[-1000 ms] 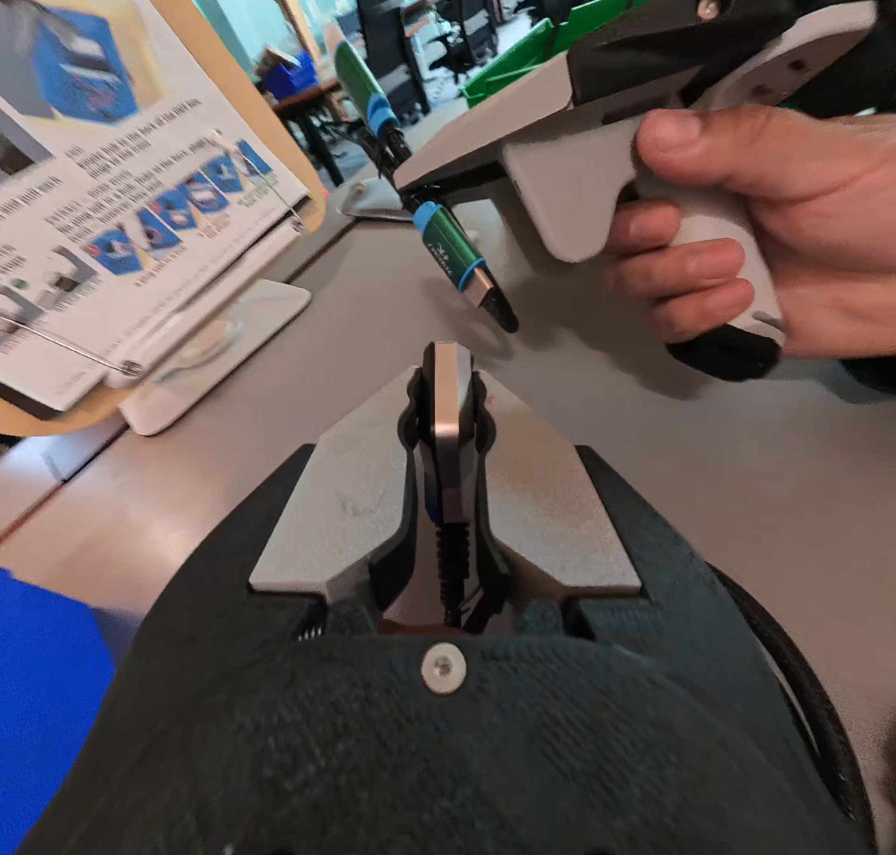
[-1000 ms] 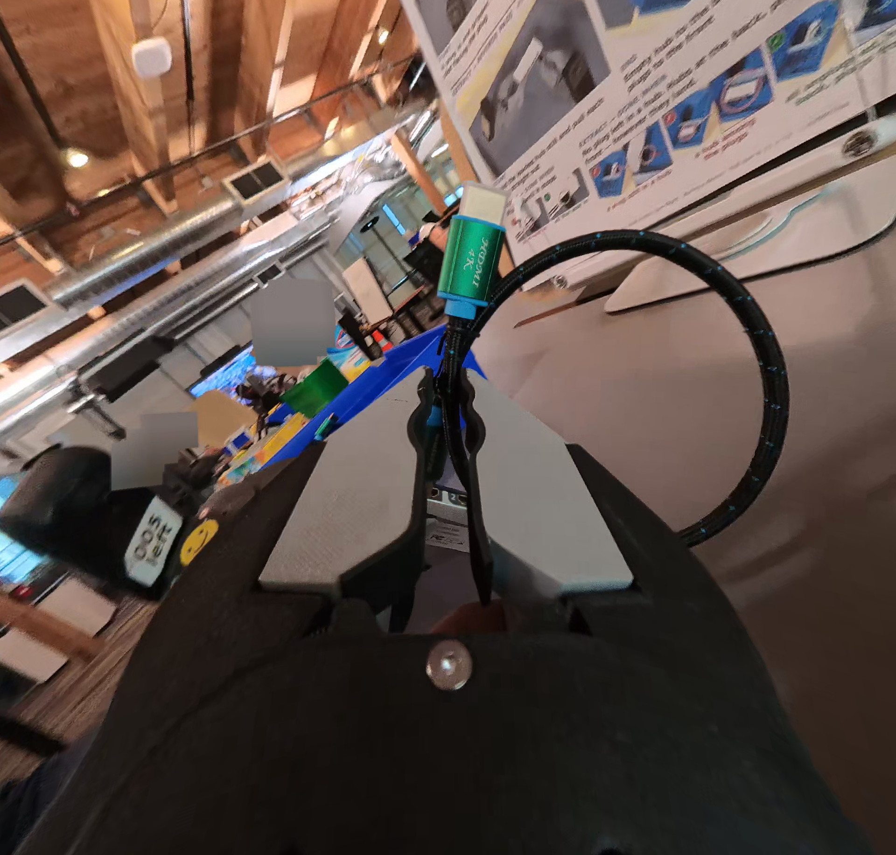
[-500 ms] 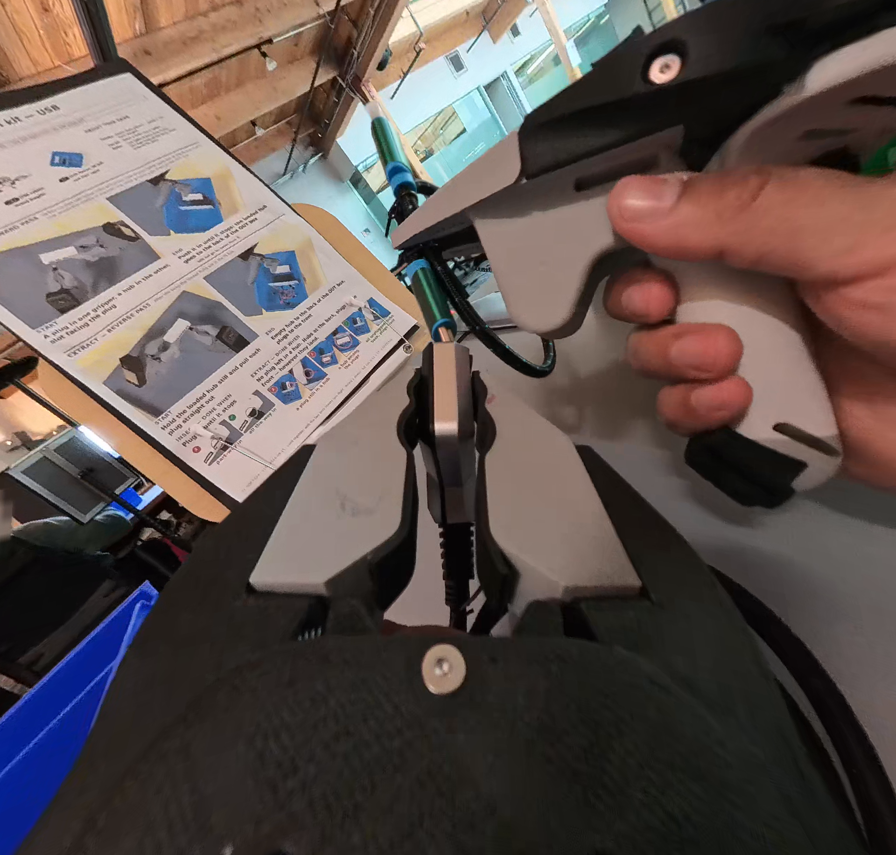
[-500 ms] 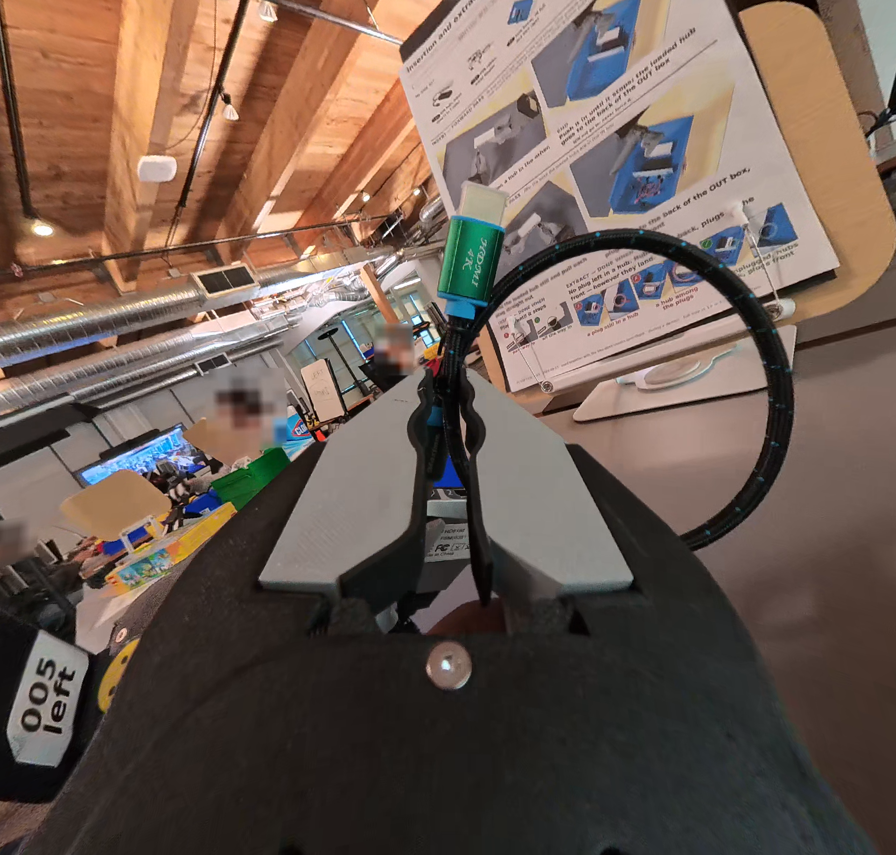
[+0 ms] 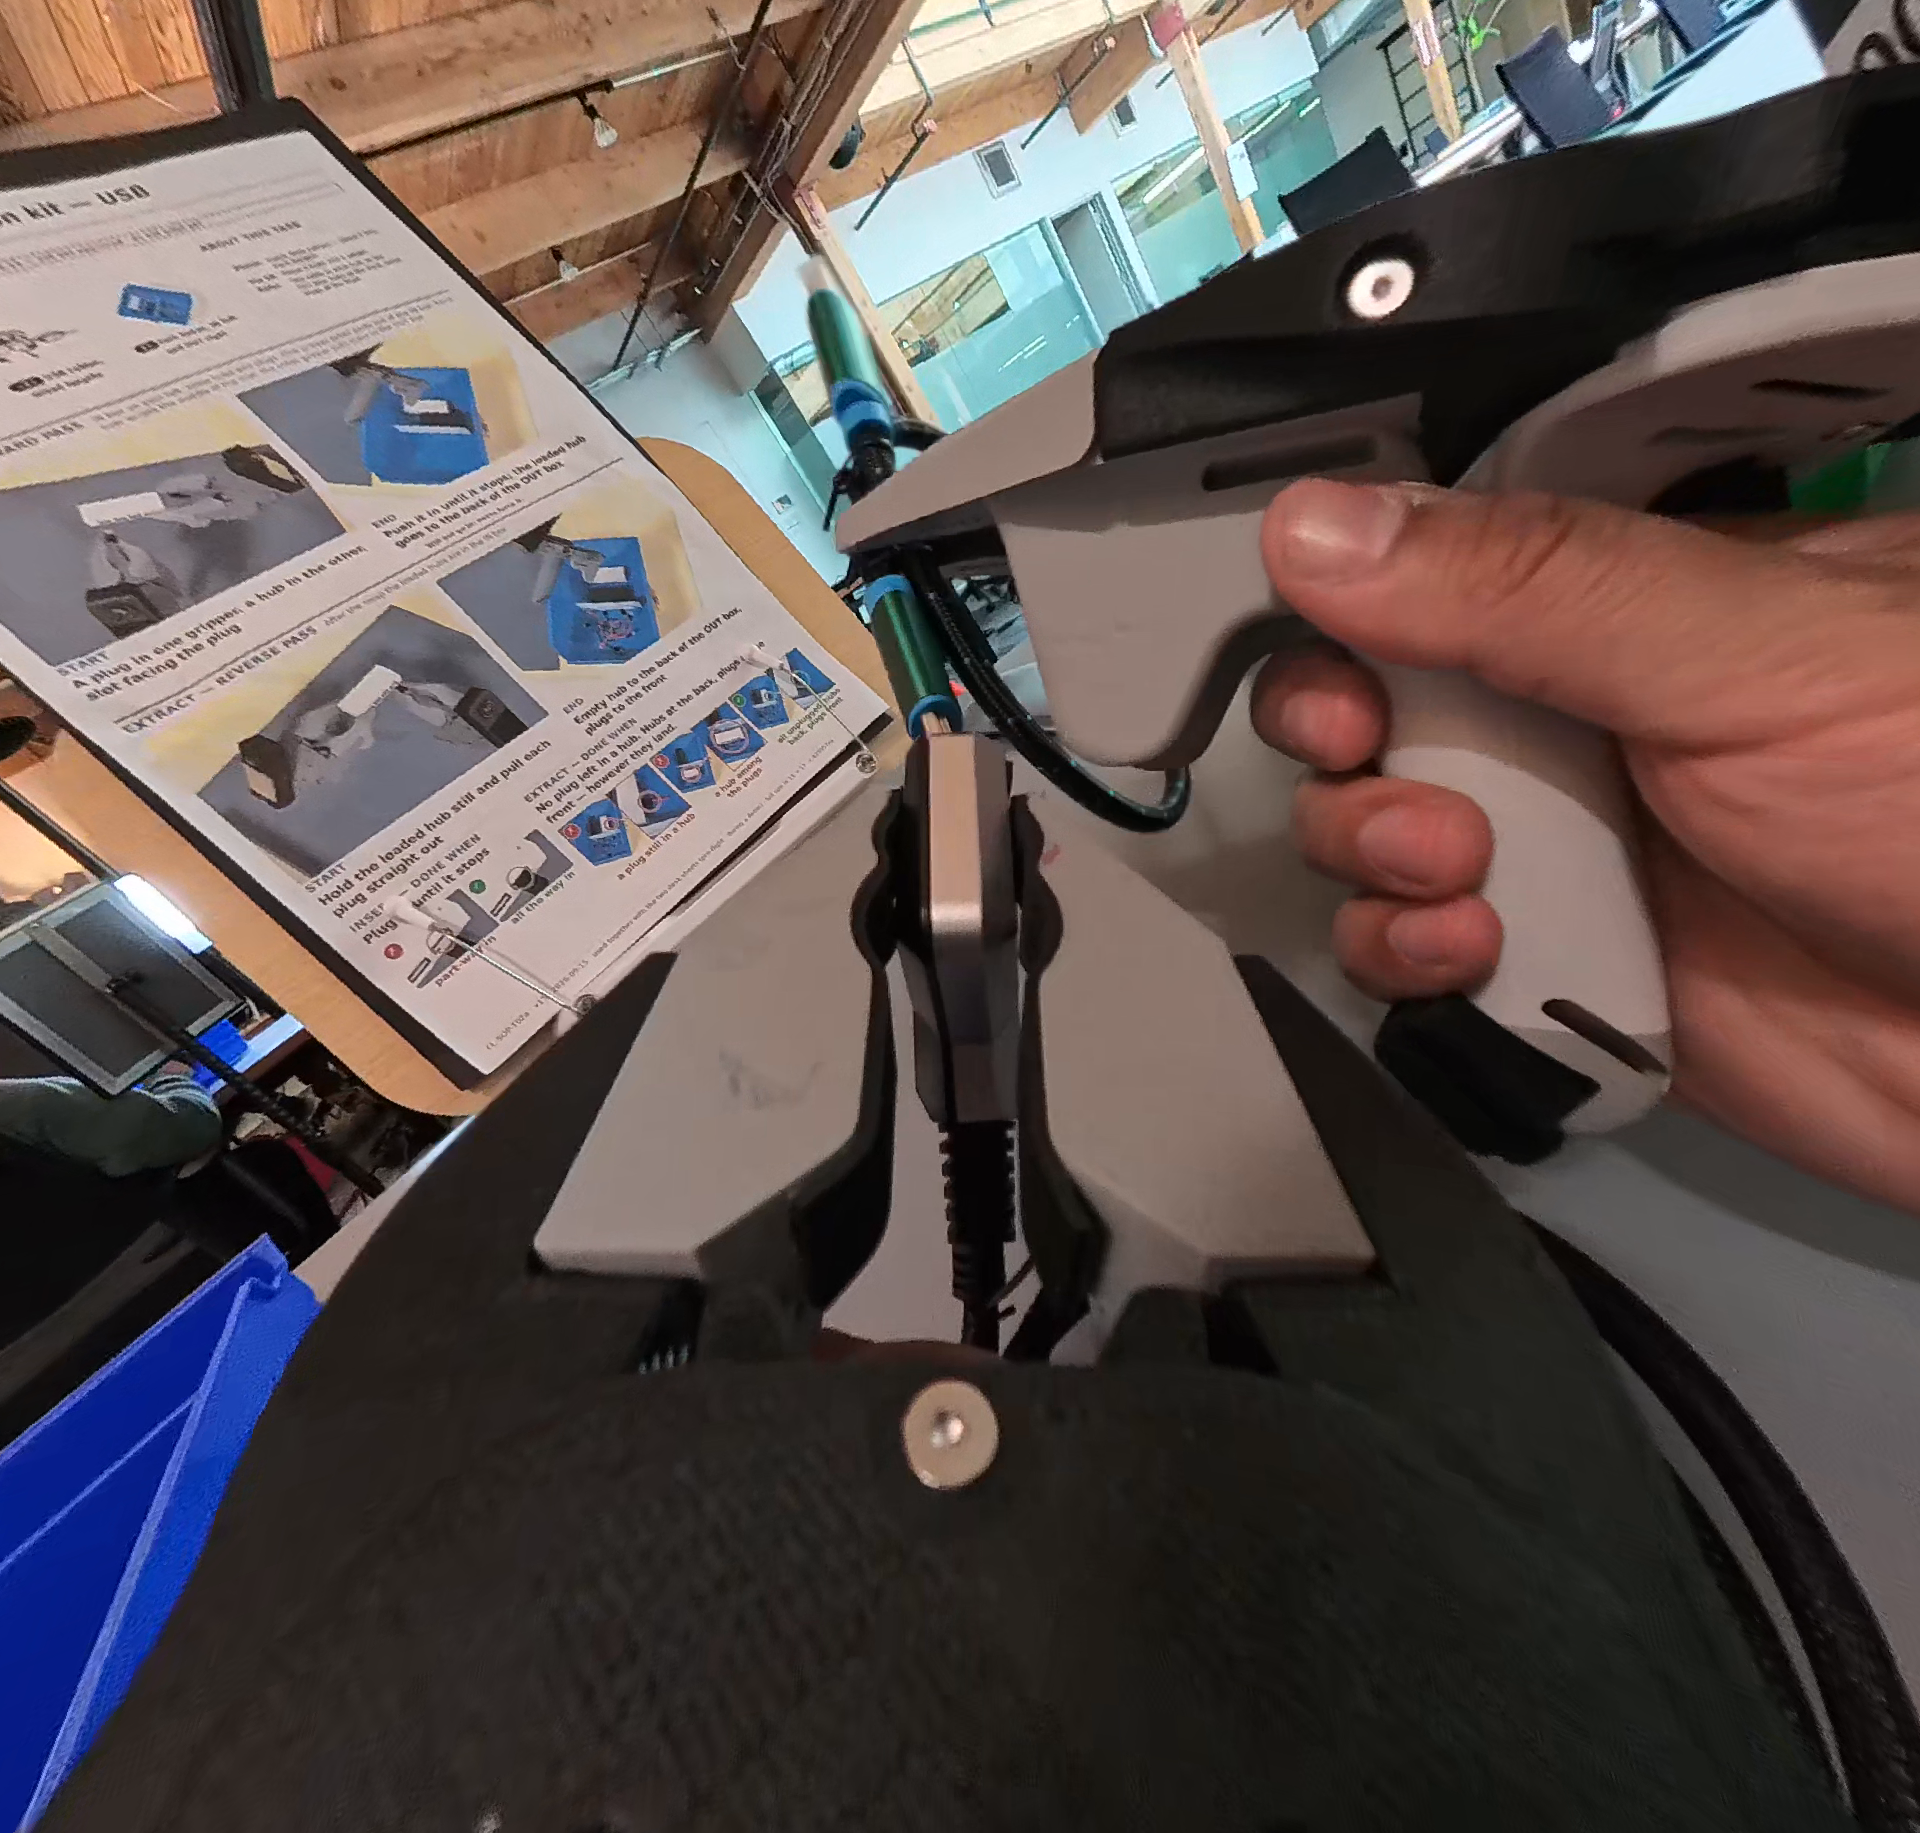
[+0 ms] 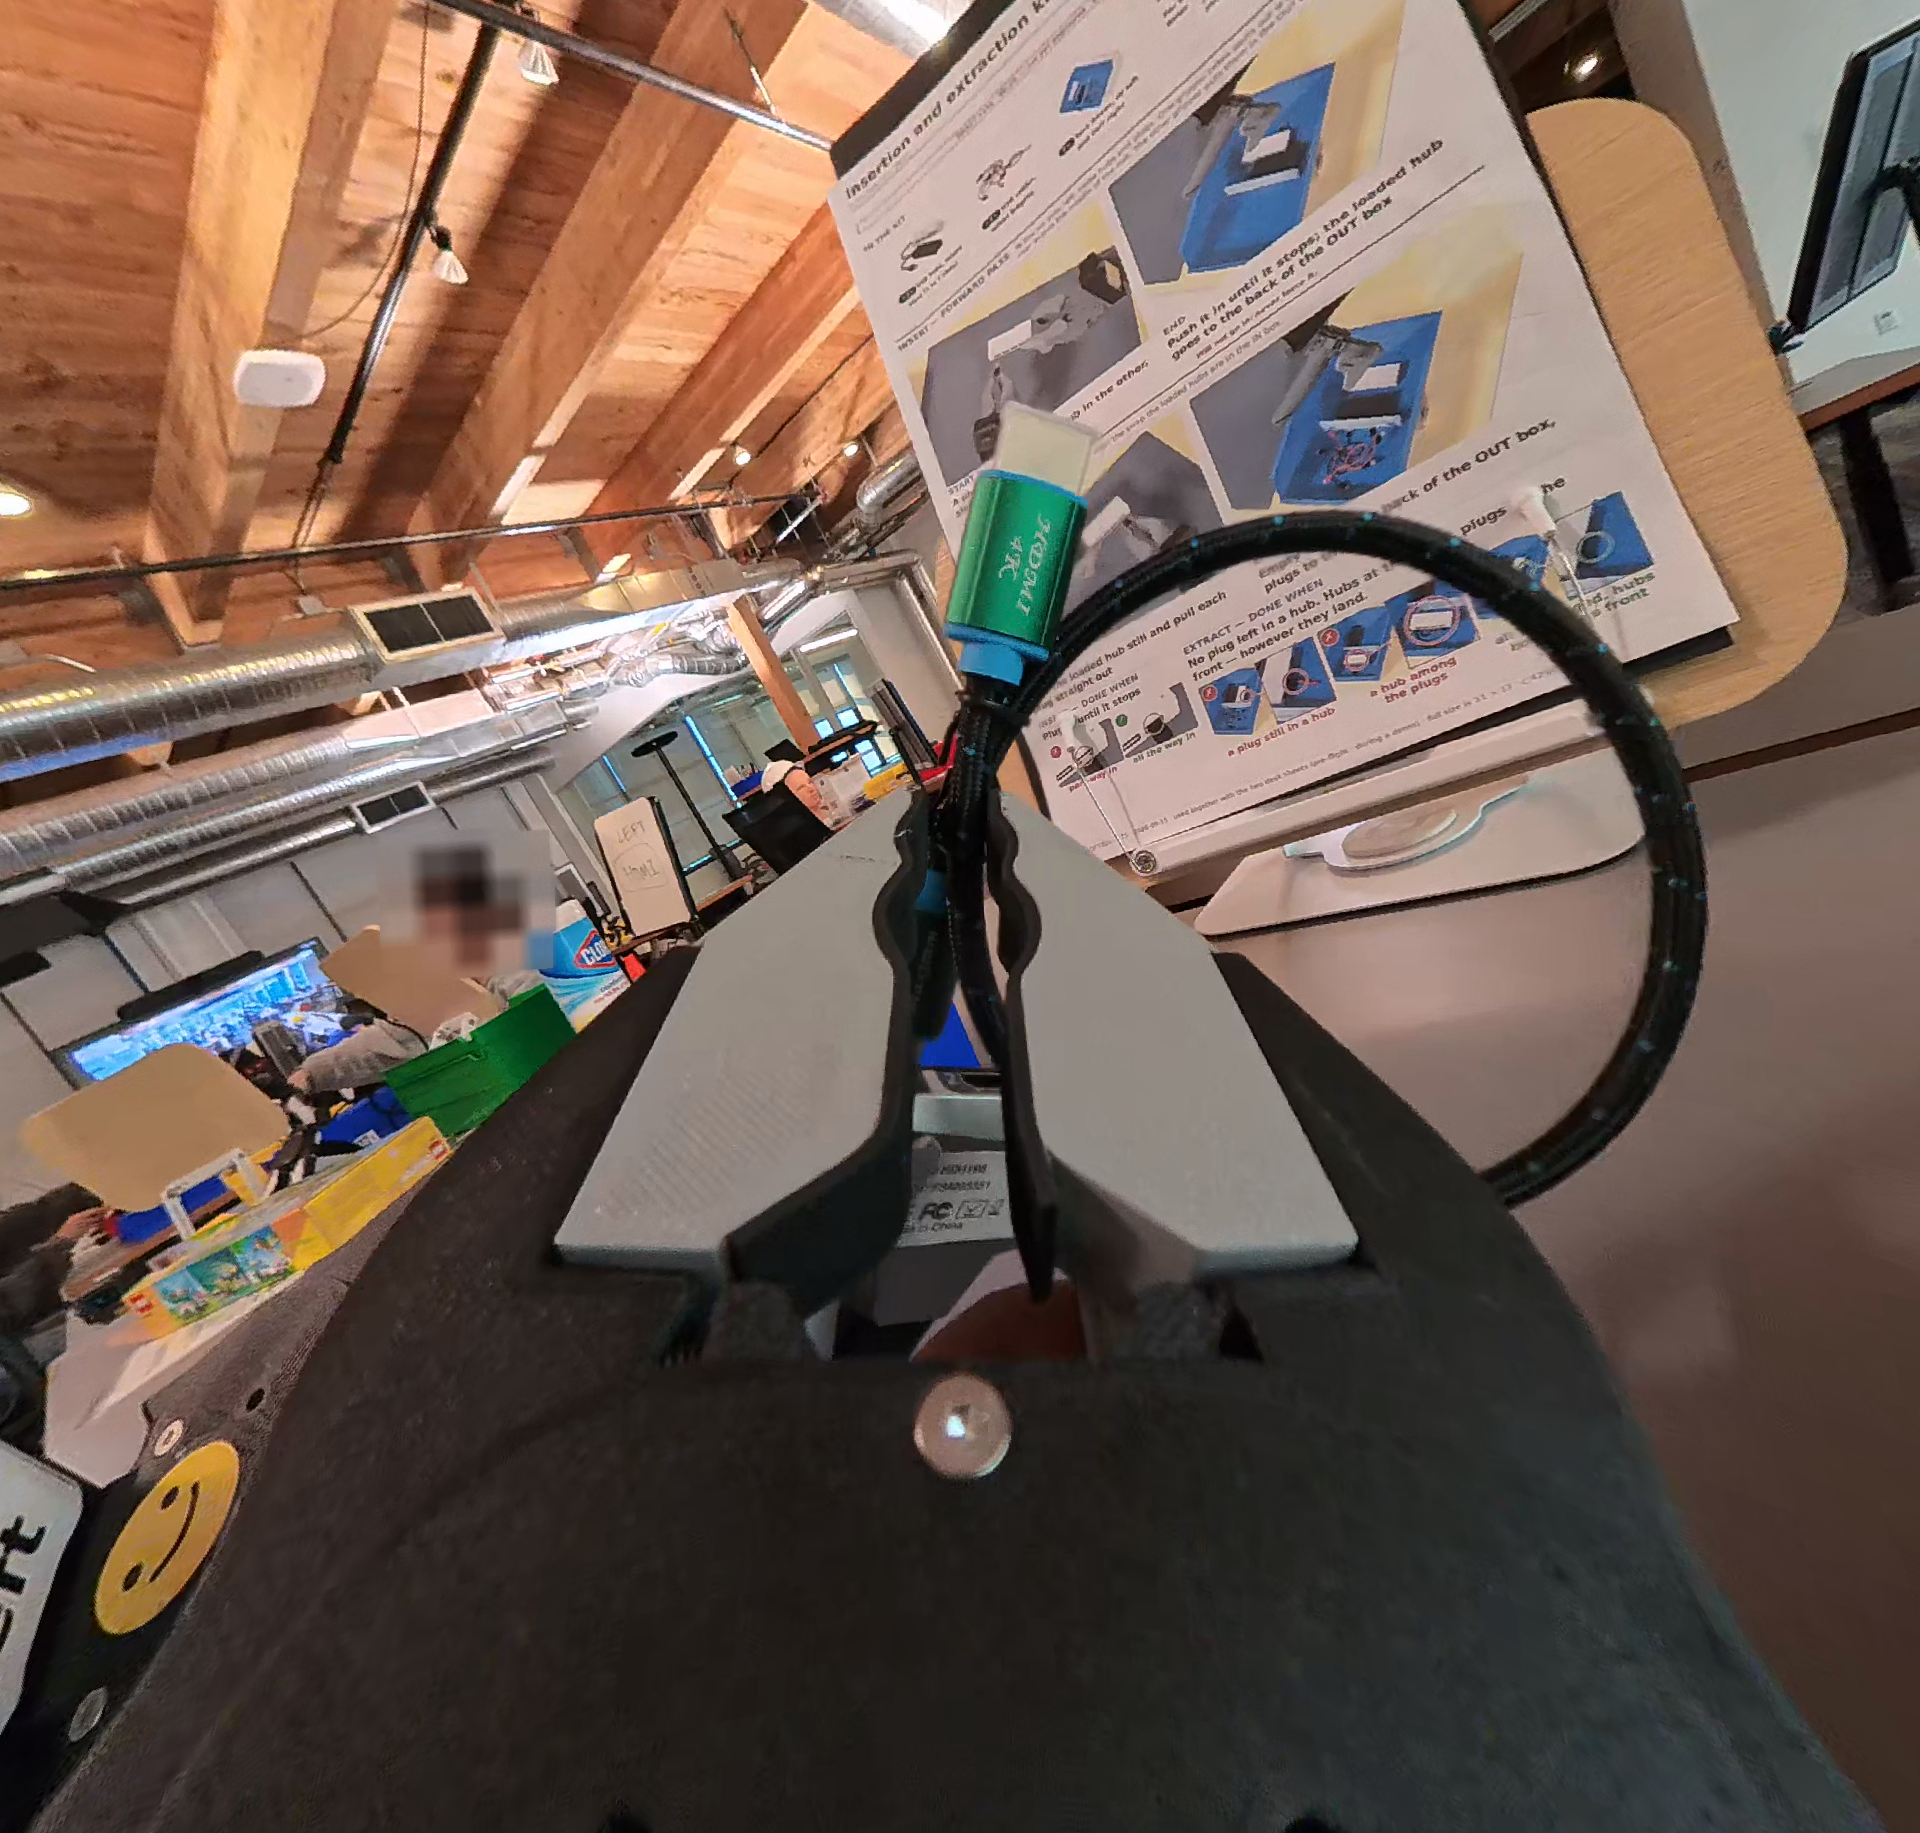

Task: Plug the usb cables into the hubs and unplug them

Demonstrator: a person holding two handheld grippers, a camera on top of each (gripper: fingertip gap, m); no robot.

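Tilted further upward since a second ago, the left claw [image 5: 961,879] clenches a rigid grey hub [image 5: 958,910] while the right claw [image 6: 961,848] grips a springy braided cable [image 6: 1621,848], its green plug [image 5: 906,656] at the hub's twelve o'clock end, best held by its hard shell.

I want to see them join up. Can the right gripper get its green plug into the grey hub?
Probably yes. The right gripper holds a green plug whose tip already sits at the end of the grey hub clamped in the left gripper, with nothing between them.

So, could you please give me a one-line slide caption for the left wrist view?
Left tongs clamp a grey hub as the right tongs bring a green plug to its end.
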